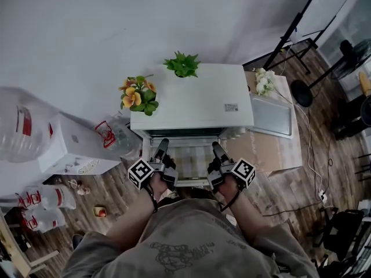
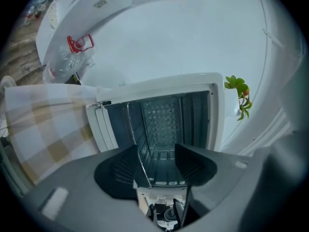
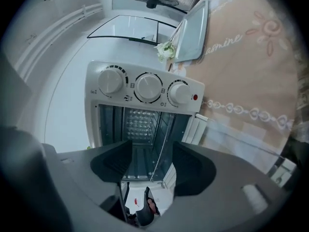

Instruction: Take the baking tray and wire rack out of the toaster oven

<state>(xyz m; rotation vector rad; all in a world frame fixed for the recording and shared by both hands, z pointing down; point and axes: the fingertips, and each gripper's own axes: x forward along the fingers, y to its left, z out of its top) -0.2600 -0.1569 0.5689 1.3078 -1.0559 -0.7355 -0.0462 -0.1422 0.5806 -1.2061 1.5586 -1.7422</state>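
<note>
We see the white box-shaped toaster oven (image 1: 191, 97) with its door (image 1: 191, 161) dropped open toward us, a beige-and-white check showing across it. Both claws reach in over that door. The thin chrome wire rack (image 2: 140, 158) sits low in the dark cavity, and its front edge runs between the jaws of each claw.

The left gripper (image 1: 163, 145) is released: its jaws stand apart above and below the wire, which passes close to the lower one. The right gripper (image 1: 215, 147) is likewise unclenched, with the rack wire (image 3: 161, 146) in the gap and free of both pads.

A shallow pale grey baking tray (image 1: 271, 116) lies outside, just right of the oven on a beige printed mat (image 1: 261, 152) (it looks like the task's tray, though we cannot be sure).

A leafy green potted plant (image 1: 182, 64) stands at the oven's back edge. A pot of orange and yellow flowers (image 1: 139, 95) stands at its left corner, and a small white bouquet (image 1: 264, 81) beside the tray. Further left lie a flat white carton (image 1: 72, 146) and clear plastic water bottles (image 1: 14, 126). Three round white knobs (image 3: 148, 87) line the oven's right side, next to the right claw.
</note>
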